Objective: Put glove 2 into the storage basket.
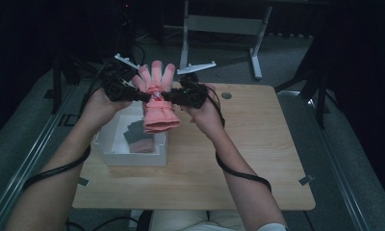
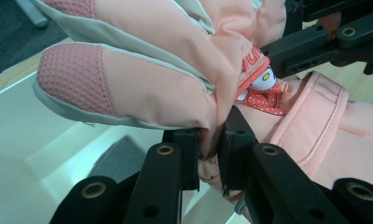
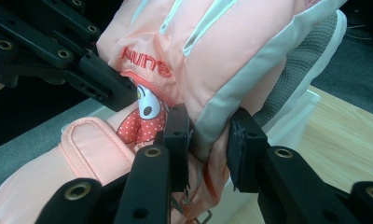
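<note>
Pink glove (image 1: 158, 98) held in air between both grippers, fingers up, cuff hanging down, above white box (image 1: 133, 156) on wooden table (image 1: 238, 159); left gripper (image 1: 141, 95) pinches glove's edge at wrist, jaws clamped on fabric; right gripper (image 1: 167, 96) grips opposite edge, fabric fold squeezed between pads; cartoon patch (image 3: 145, 114) just beside right fingers

The glove (image 1: 158, 98) is salmon pink with pale grey trim, waffle-textured darker pink fingertips, red stitched lettering and a red white-dotted patch, above a white box (image 1: 133, 156) on the light wooden table (image 1: 258, 144)
</note>
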`<action>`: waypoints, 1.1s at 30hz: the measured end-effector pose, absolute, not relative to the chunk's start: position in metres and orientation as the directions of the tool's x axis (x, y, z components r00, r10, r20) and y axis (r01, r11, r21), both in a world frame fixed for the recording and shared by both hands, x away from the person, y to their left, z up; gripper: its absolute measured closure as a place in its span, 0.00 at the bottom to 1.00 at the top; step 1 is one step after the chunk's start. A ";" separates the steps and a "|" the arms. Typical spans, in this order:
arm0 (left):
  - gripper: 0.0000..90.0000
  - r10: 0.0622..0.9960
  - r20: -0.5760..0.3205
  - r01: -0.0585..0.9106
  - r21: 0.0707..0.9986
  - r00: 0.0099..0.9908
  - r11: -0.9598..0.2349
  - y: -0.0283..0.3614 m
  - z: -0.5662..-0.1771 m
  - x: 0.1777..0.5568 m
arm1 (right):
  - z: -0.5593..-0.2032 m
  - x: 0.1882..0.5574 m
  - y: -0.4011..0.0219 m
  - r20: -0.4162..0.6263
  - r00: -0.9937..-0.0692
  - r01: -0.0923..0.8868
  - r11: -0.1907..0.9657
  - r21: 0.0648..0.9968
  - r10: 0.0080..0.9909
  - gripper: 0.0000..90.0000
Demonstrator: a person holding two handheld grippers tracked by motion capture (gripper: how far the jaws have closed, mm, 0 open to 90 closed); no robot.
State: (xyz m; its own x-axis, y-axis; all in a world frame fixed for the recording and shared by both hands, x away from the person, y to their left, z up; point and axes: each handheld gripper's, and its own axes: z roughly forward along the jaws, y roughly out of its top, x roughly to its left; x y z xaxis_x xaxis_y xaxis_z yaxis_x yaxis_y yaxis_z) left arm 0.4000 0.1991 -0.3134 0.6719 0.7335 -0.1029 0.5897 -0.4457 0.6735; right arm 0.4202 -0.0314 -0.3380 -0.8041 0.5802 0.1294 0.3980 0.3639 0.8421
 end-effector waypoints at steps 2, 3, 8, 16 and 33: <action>0.88 0.742 -0.106 0.602 0.664 0.662 -0.443 0.211 -0.315 0.400 | -0.340 0.422 -0.019 0.136 -0.810 0.400 0.368 0.839 0.571 0.80; 0.88 0.746 -0.104 0.607 0.660 0.658 -0.443 0.216 -0.315 0.400 | -0.341 0.423 -0.013 0.140 -0.813 0.402 0.371 0.837 0.566 0.80; 0.88 0.757 -0.124 0.637 0.635 0.642 -0.437 0.237 -0.326 0.406 | -0.352 0.429 0.014 0.153 -0.816 0.415 0.380 0.827 0.558 0.80; 0.88 0.764 -0.165 0.682 0.591 0.624 -0.430 0.255 -0.367 0.422 | -0.388 0.442 0.037 0.197 -0.792 0.483 0.395 0.782 0.578 0.80; 0.88 0.790 -0.212 0.769 0.468 0.575 -0.434 0.259 -0.438 0.444 | -0.448 0.460 0.069 0.187 -0.739 0.601 0.509 0.616 0.647 0.81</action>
State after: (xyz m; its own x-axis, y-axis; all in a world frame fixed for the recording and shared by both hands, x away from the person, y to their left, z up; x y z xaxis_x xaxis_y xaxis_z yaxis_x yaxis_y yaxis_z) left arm 0.4442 0.2587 -0.4376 0.5750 0.7903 -0.2116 0.7694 -0.4345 0.4683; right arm 0.4597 0.0694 -0.4481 -0.7392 0.6469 0.1872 0.6013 0.5088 0.6160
